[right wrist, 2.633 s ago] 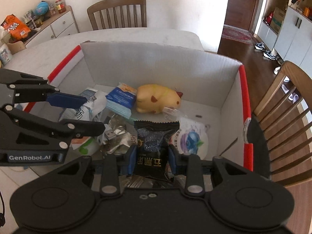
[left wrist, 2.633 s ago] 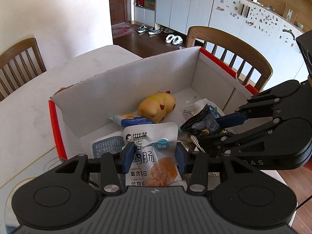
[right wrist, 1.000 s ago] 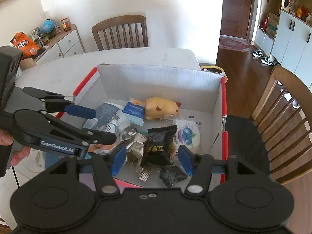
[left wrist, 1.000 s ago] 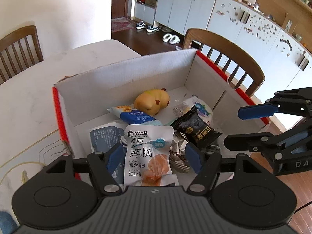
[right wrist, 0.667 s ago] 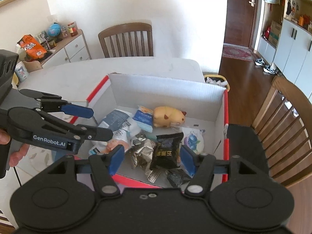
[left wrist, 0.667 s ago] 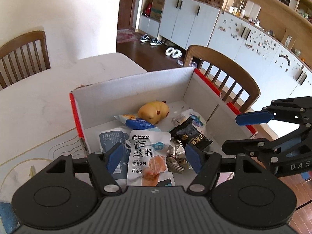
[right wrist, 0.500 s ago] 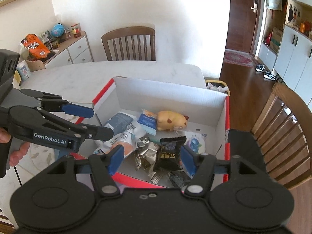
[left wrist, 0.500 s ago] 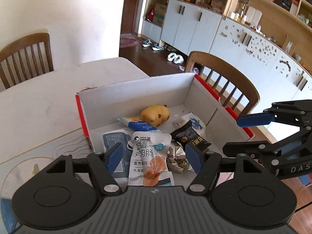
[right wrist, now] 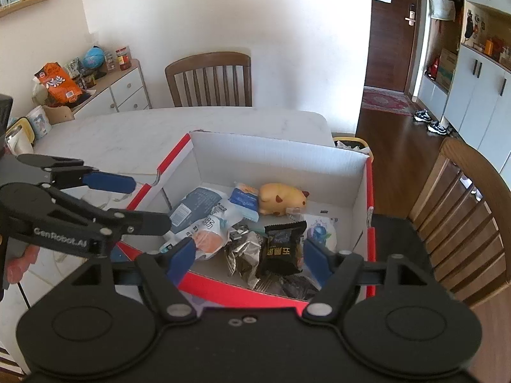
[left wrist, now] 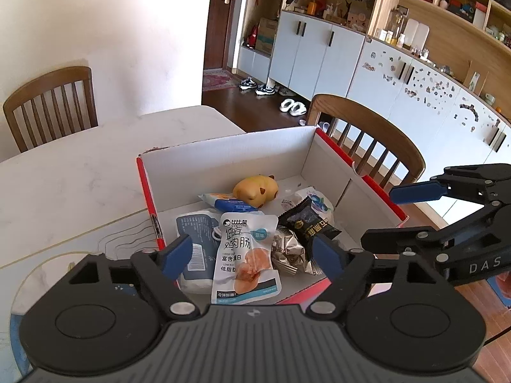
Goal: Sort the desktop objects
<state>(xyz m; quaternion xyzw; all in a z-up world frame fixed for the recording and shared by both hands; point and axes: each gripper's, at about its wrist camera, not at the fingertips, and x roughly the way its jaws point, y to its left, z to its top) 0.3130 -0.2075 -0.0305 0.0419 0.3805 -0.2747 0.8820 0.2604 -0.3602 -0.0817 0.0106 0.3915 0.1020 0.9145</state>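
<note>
Box loaded: white pouch near left, black packet near right. Left gripper, right gripper spread wide, empty, above. Next: seek leftover desktop items.

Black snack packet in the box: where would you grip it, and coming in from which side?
Take the black snack packet by its crimped top edge, coming straight down from above with the open right gripper. It lies flat and slightly tilted on top of the silver wrapper, so that raised, thin seal is probably easiest to pinch. The cardboard box walls block a sideways approach.
</note>
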